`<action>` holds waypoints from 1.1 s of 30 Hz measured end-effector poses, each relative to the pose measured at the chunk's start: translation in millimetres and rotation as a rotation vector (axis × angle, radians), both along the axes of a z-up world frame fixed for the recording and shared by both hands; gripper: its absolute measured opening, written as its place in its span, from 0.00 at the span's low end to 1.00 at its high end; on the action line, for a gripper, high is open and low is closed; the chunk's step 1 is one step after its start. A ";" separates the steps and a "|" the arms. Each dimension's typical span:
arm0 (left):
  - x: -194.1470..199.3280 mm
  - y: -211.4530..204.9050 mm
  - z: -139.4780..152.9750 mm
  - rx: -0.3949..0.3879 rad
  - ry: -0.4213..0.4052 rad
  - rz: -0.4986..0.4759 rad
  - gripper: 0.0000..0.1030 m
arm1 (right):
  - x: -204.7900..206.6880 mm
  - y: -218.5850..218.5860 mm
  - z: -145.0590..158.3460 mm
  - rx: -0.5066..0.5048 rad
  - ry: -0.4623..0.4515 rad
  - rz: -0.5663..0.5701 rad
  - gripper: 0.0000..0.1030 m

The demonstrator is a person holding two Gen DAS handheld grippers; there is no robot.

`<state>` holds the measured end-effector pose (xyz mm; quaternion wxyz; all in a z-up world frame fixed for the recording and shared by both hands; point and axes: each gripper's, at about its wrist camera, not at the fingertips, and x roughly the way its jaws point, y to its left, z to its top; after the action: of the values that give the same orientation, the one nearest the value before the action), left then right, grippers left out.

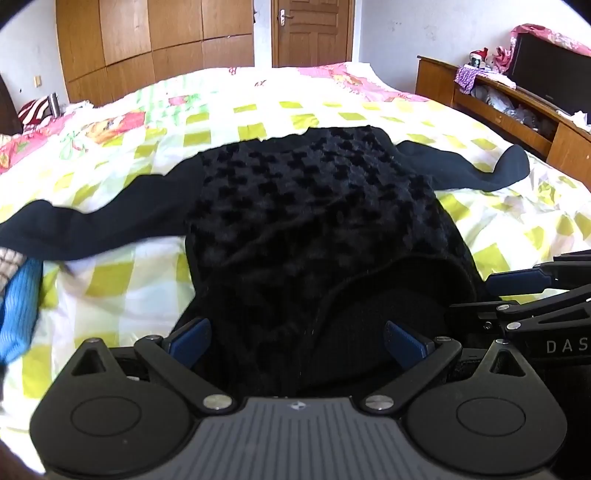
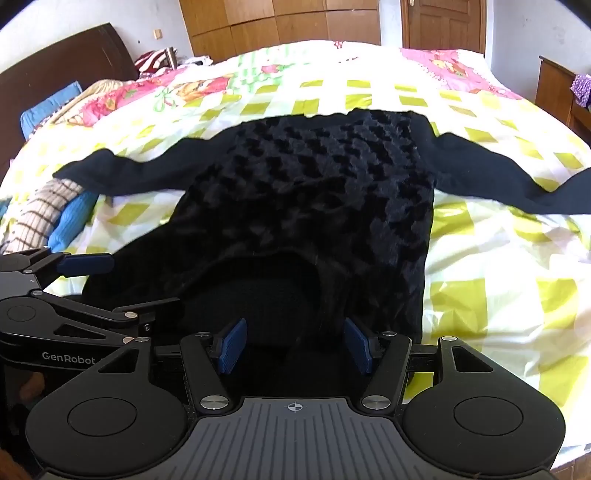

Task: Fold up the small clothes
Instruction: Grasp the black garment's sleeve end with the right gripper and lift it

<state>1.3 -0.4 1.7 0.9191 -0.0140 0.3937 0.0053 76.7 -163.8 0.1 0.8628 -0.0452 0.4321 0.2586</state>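
A small black top (image 1: 314,192) with a textured checked body and plain long sleeves lies spread on the bed, sleeves out to both sides. It also shows in the right wrist view (image 2: 314,184). My left gripper (image 1: 297,341) is open, its blue pads (image 1: 190,341) on either side of the garment's near edge. My right gripper (image 2: 295,345) is open too, its blue pads (image 2: 232,345) astride the near edge, just right of the left gripper. The right gripper's finger shows in the left wrist view (image 1: 517,280), and the left gripper's in the right wrist view (image 2: 85,264).
The bed has a yellow-green and white checked cover (image 1: 122,295) with pink floral bedding (image 1: 110,125) behind. Blue and striped clothes (image 2: 55,218) lie at the left. A wooden cabinet (image 1: 517,110), wardrobe (image 1: 147,37) and door (image 1: 312,31) stand beyond.
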 end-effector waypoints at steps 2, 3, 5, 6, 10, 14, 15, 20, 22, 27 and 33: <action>2.9 -1.0 3.8 0.008 -0.007 -0.011 1.00 | 3.9 -1.3 3.2 0.008 -0.006 -0.001 0.57; 4.6 -1.1 6.1 0.010 -0.012 -0.015 1.00 | 6.1 -2.3 5.1 0.013 -0.010 -0.003 0.57; 9.2 -0.2 11.8 0.003 -0.025 -0.022 1.00 | 11.1 -5.3 9.1 0.025 -0.019 -0.014 0.57; 12.2 0.5 15.0 -0.001 -0.034 -0.025 1.00 | 15.0 -7.8 11.3 0.032 -0.022 -0.022 0.57; 30.7 2.1 28.0 0.005 -0.082 -0.037 1.00 | 37.2 -21.7 16.1 0.063 -0.035 -0.084 0.57; 56.8 -3.7 37.4 0.000 -0.146 -0.067 1.00 | 72.4 -49.8 19.0 0.099 -0.052 -0.204 0.57; 65.8 -6.8 39.5 -0.004 -0.156 -0.081 1.00 | 82.8 -59.5 18.8 0.108 -0.058 -0.245 0.57; 119.2 -39.2 31.8 0.008 -0.167 -0.179 1.00 | 137.1 -114.2 8.2 0.102 -0.079 -0.462 0.57; 143.8 -56.8 22.0 0.023 -0.163 -0.225 1.00 | 165.3 -143.4 -4.0 0.128 -0.042 -0.561 0.57; 202.0 -93.4 -7.9 0.074 -0.131 -0.305 1.00 | 210.7 -209.0 -33.9 0.217 -0.010 -0.769 0.57; 242.4 -110.9 -41.7 0.087 -0.073 -0.325 1.00 | 249.6 -250.7 -56.5 0.391 0.010 -0.884 0.57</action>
<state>243.7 -111.3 -40.0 0.9213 0.0892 0.3566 -0.1268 326.3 -414.5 -56.4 0.8802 0.3072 0.3574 -0.0563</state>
